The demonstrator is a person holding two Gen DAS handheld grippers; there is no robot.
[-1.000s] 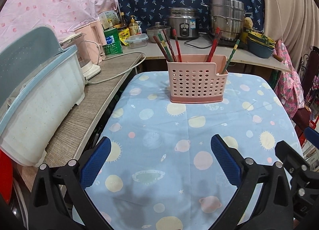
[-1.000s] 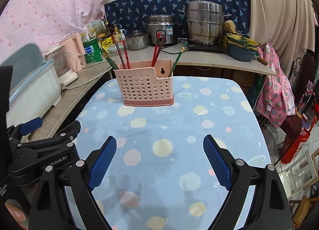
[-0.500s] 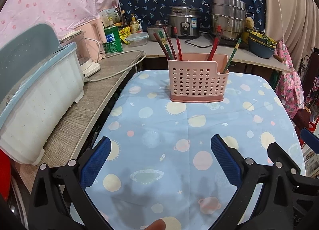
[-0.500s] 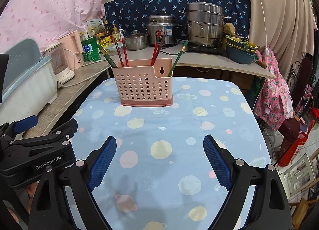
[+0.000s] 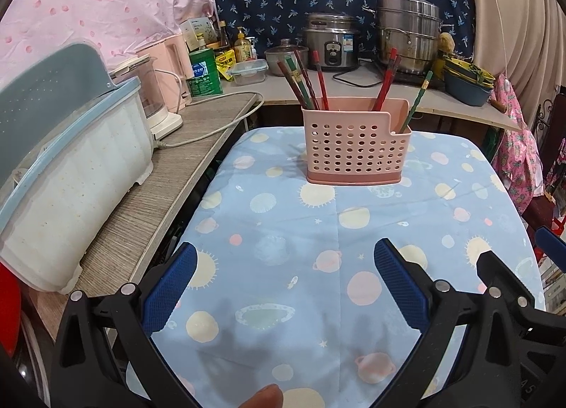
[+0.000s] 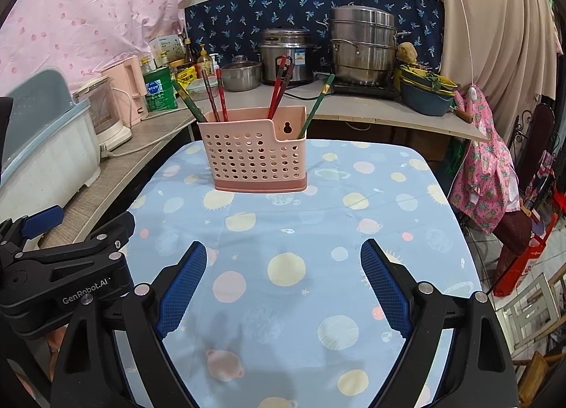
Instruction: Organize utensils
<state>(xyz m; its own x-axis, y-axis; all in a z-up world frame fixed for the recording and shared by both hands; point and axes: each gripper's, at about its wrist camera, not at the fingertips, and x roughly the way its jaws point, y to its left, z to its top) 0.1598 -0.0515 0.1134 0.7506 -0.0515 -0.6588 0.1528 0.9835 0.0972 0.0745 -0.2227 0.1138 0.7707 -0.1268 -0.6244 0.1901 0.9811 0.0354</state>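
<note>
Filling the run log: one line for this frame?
left hand-held gripper: open, empty | right hand-held gripper: open, empty | chopsticks: in pink holder | tablecloth: bare

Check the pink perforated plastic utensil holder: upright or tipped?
Upright. The pink perforated plastic utensil holder sits flat on its base on the blue planet-print tablecloth, with chopsticks leaning inside.

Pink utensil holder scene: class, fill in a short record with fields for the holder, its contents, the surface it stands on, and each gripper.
holder: pink perforated utensil holder, upright, lower front cut-out on one side
contents: chopsticks, red, green and dark, leaning in separate clusters
surface: table with blue planet-print cloth; no loose utensils seen on it
left gripper: open, holding nothing, short of the holder
right gripper: open, holding nothing, short of the holder
</note>
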